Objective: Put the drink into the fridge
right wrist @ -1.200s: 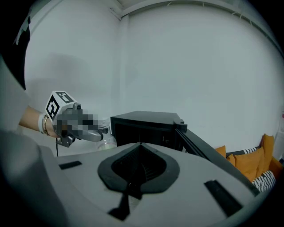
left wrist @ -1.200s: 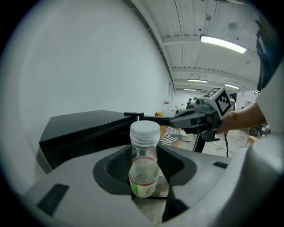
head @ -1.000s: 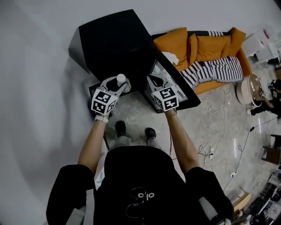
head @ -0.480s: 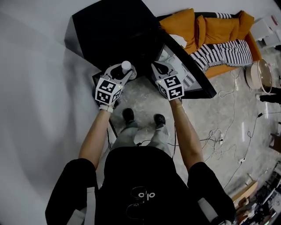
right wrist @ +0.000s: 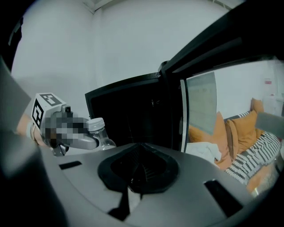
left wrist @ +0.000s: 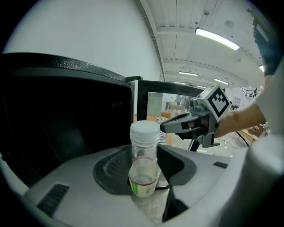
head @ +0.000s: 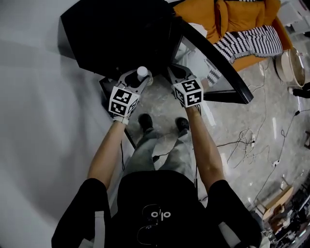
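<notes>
The drink is a small clear bottle point(left wrist: 144, 166) with a white cap point(head: 142, 71) and a green-edged label. My left gripper point(left wrist: 146, 177) is shut on it and holds it upright. In the head view the left gripper point(head: 137, 80) is just in front of the black fridge point(head: 116, 34). The fridge's dark inside point(left wrist: 66, 128) faces me, and its glass door point(head: 218, 63) stands open to the right. My right gripper point(head: 175, 72) is beside the left one, near the door's hinge side. Its jaws point(right wrist: 140, 175) are shut with nothing between them. The bottle point(right wrist: 100, 133) shows at its left.
An orange sofa point(head: 232, 14) with a striped blanket point(head: 252, 43) stands behind the open door. A round white appliance point(head: 289, 65) and loose cables point(head: 252, 140) lie on the floor to the right. A pale wall point(head: 34, 97) runs along the left.
Both grippers have stayed side by side, with the bottle still held in the left one. The fridge and its open door now sit higher and larger in the head view, and the sofa has slid toward the top edge.
</notes>
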